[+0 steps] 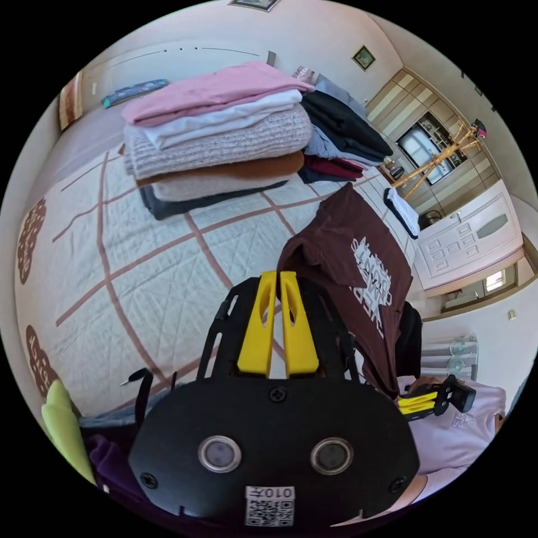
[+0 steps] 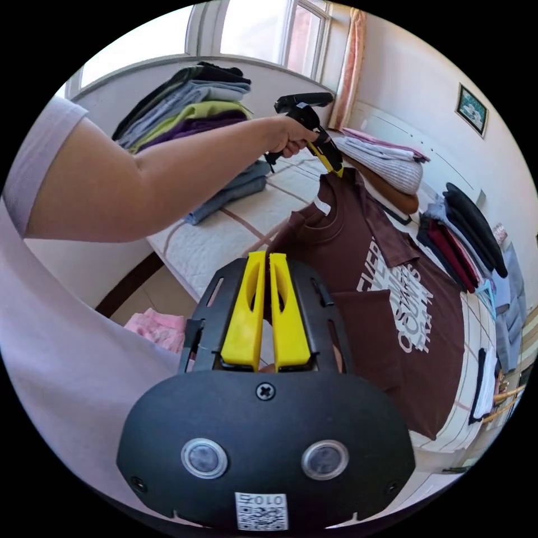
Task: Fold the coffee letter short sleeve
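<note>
A bed with a pale quilted cover crossed by brown stripes carries stacks of folded clothes. Daylight comes through a wide window with a peach curtain beside it. Framed pictures hang on pale walls, and a white panelled door stands near a wooden coat stand
</note>
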`<state>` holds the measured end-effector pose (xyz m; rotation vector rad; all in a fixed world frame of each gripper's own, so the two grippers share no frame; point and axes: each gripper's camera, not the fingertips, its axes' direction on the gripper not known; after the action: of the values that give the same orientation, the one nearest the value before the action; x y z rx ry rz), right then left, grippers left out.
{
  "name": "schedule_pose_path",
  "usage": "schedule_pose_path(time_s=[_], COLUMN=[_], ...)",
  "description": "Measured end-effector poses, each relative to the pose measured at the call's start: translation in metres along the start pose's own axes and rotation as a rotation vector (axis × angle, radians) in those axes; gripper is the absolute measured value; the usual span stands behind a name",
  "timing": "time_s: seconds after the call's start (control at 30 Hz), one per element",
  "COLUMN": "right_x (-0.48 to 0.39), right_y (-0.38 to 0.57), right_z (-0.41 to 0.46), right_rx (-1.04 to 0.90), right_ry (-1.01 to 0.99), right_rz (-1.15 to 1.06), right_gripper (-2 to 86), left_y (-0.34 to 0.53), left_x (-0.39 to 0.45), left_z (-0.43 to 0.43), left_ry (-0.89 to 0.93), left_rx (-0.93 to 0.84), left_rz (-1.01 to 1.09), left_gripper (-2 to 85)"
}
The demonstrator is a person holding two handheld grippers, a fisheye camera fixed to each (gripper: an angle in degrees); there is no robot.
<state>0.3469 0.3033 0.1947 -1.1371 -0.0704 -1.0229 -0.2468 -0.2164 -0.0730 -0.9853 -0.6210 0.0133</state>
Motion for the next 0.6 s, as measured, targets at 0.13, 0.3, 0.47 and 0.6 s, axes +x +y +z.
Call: schedule_pose_path(time_s=[0.13, 0.3, 0.47, 0.6], right_x=[0.003, 0.057, 0.121, 0.209], right_y=[-0.006, 0.000, 0.018, 0.047], right_z=[-0.042, -0.077, -0.130, -0.193], right_rx=[0.066, 0.071, 0.121, 0.206], right_ry=[-0.066, -0.188, -0.225, -0.283], right_rz=[-0.030, 0.089, 0.204, 0.370], right_gripper=[3.2, 3.3, 3.4, 3.5], left_y=[0.016, 0.008, -0.009, -0.052], left_x=[-0.007, -0.004, 0.000, 0.050], left_z=[-0.015, 0.016, 0.049, 0.059], left_ry=[-0.046, -0.072, 0.024, 0.044], left_rx=[0.020, -0.042, -0.016, -0.008], left_rz=[-0.042, -0.039, -0.041, 0.074], left_gripper=[-0.2, -0.2, -0.2, -0.2])
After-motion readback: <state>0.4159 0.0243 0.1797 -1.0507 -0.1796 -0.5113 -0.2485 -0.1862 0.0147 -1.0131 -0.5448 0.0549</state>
